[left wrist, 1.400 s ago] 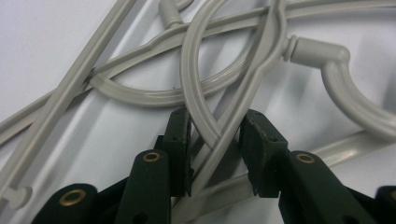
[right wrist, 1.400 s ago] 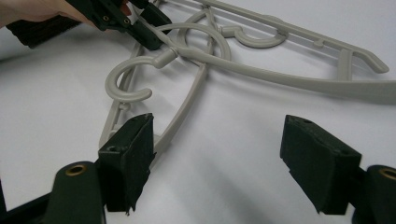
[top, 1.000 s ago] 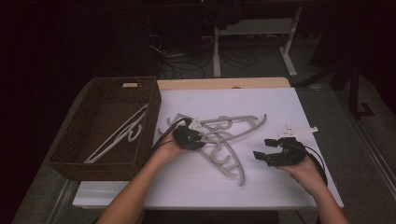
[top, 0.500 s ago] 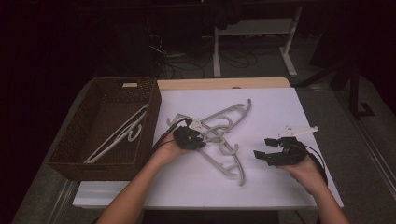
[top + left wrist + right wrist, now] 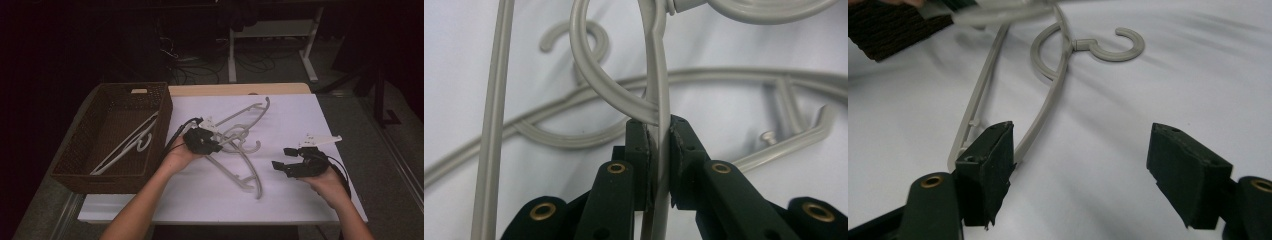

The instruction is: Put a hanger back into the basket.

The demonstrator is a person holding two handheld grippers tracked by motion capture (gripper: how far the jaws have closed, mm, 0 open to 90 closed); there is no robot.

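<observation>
High view shows a white-topped table (image 5: 300, 200) with a brown wicker basket (image 5: 75, 170) at its left edge and two grey plastic hangers lying crossed near the middle; the left gripper (image 5: 212, 146) sits over the crossing, its jaws having just been closing, and they now pinch the thin bar of the upper hanger (image 5: 245, 112), whose far end tilts up off the table toward the back edge; left gripper view confirms it, the two black pads (image 5: 640, 150) pressed on either side of the grey bar (image 5: 659, 90) with no gap beside it, and a hook of the same grey plastic curling across just above the pads; the lower hanger (image 5: 240, 175) lies flat on the white surface, running from under the left gripper toward the person's side, its hook (image 5: 1108, 47) seen resting on the table in the right gripper view; the right gripper (image 5: 282, 162) hovers well apart to the right, above bare table, its jaws standing wide with nothing between them, one arm of the lower hanger passing just behind its left pad (image 5: 990, 160); inside the basket lie two more pale hangers (image 5: 130, 145), slanted along its floor.
</observation>
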